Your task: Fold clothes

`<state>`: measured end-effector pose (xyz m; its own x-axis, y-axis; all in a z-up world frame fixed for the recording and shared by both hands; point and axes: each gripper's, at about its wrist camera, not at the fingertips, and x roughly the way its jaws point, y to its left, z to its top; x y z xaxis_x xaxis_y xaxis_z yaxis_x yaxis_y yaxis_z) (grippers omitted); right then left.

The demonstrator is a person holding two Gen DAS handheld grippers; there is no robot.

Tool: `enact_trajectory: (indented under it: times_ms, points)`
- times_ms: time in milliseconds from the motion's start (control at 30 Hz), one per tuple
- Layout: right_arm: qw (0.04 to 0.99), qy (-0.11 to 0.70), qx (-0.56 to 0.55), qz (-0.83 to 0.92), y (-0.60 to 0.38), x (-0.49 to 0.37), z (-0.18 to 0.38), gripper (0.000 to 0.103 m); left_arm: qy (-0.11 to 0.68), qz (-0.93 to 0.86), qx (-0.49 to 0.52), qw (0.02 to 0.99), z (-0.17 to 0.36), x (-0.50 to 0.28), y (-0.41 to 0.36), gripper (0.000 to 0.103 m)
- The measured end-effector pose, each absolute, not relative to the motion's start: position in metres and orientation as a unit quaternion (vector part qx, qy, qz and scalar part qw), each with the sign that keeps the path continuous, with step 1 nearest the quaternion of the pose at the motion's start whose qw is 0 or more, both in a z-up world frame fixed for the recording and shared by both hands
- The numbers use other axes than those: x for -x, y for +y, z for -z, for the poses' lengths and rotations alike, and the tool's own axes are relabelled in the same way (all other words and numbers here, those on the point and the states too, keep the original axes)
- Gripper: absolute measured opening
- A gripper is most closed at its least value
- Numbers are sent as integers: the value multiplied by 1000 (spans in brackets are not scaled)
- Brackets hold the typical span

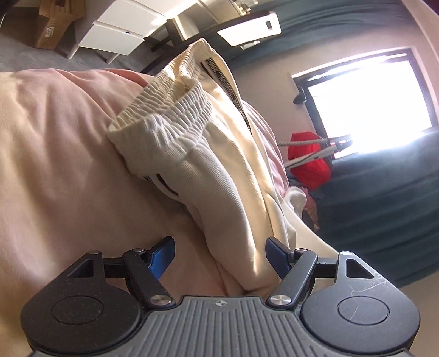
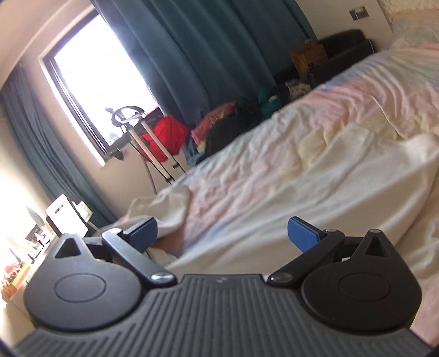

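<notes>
Cream trousers [image 1: 208, 164] with an elastic waistband [image 1: 164, 109] and a dark side stripe lie bunched on the pink bed cover [image 1: 55, 164]. My left gripper [image 1: 221, 254] is open just before the trousers' lower folds, its right finger against the cloth, holding nothing. My right gripper [image 2: 222, 233] is open and empty, low over the bed cover [image 2: 274, 170]. A white garment [image 2: 370, 170] lies spread on the bed ahead to the right, and another pale cloth [image 2: 170, 206] lies near the bed's left edge.
A red bag [image 2: 164, 137] and a pile of clothes [image 2: 233, 123] sit by the window [image 2: 104, 82] and teal curtains [image 2: 205, 49]. A garment steamer stand [image 2: 148, 137] stands near the bed. White drawers [image 1: 120, 30] and a cardboard box [image 1: 52, 24] stand on the floor.
</notes>
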<state>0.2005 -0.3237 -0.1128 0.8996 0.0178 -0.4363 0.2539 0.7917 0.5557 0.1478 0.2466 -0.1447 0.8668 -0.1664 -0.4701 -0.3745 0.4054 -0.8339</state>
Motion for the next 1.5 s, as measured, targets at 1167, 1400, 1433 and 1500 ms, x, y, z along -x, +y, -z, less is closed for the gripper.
enact_trajectory:
  times_ms: [1167, 1400, 1433, 1500]
  points:
    - [883, 205, -396, 148, -401, -213, 126, 103, 342, -216, 321, 856, 82, -127, 293, 17]
    - [884, 210, -392, 146, -398, -215, 127, 103, 334, -219, 262, 879, 73, -109, 270, 38]
    - [886, 210, -387, 144, -396, -215, 126, 103, 331, -219, 240, 886, 69, -107, 264, 44]
    - [893, 209, -373, 141, -392, -214, 123, 103, 317, -221, 184, 904, 59, -102, 244, 46]
